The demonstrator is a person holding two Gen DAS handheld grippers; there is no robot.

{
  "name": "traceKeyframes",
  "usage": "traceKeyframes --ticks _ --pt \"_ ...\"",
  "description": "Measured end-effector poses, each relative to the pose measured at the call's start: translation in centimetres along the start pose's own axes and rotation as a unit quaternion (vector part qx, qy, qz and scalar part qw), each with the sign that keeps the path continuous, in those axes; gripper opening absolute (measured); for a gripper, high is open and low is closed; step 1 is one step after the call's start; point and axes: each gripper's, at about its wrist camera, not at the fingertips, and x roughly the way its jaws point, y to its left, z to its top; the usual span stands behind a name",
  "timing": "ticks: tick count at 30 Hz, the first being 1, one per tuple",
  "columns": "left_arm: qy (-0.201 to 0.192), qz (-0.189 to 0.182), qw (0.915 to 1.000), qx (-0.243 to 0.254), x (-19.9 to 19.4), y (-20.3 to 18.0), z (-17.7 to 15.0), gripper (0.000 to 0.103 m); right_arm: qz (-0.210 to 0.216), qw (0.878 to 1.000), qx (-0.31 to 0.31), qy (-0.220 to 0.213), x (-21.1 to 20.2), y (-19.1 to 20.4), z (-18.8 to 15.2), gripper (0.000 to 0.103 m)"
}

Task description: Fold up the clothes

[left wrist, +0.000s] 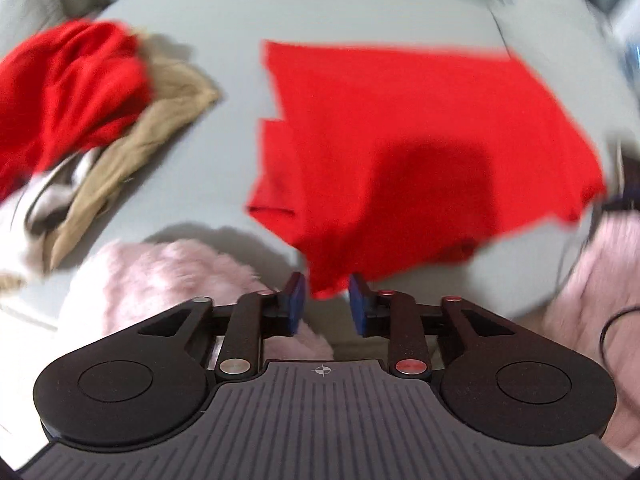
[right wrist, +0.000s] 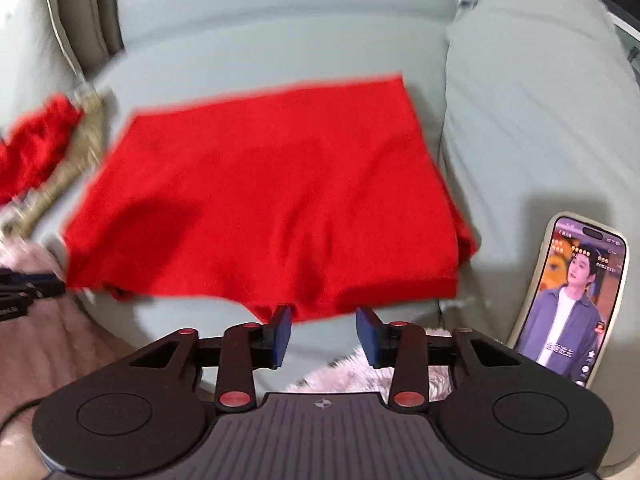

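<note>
1. Red garment (right wrist: 272,196) lies spread flat on the grey sofa seat (left wrist: 224,28), near hem draped over the front edge; its outline is squarish, and a sleeve looks tucked in on the left side.
2. Left tool (left wrist: 326,300): jaws parted, a fold of the near hem hanging between them; blur hides whether the pads touch it.
3. Right tool (right wrist: 323,334): jaws wide apart at the hem, gripping nothing.
4. Both sit at the near hem, likely so that it can be lifted evenly.
5. Heap of red and tan clothes (left wrist: 88,120) lies left.
6. Phone (right wrist: 572,304) leans against the armrest, video playing; its on-screen text is too small to read.
</note>
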Motion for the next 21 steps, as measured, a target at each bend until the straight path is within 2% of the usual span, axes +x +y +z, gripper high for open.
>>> traceKeyframes --ticks 3,7,13,17,21 --pt "-0.028 -0.003 0.9986 -0.044 -0.6 1.2 0.8 0.032 0.014 0.999 0.003 -0.031 0.0 0.0 -0.9 0.038" --pt "-0.044 -0.009 0.9978 -0.049 -0.1 1.1 2.9 0.031 0.024 0.999 -0.008 -0.045 1.1 2.2 -1.0 0.036" --pt "-0.06 -0.009 0.9965 -0.057 2.4 1.3 7.0 0.031 0.015 0.994 -0.08 -0.071 1.3 5.5 1.1 0.035" --pt "-0.068 -0.002 0.9963 -0.052 3.9 1.5 10.0 0.034 -0.002 0.992 -0.081 -0.097 2.0 4.0 3.9 0.035" --pt "-0.066 0.016 0.9967 -0.044 6.6 1.9 13.5 0.036 -0.031 0.992 -0.029 -0.121 3.7 0.0 8.1 0.04"
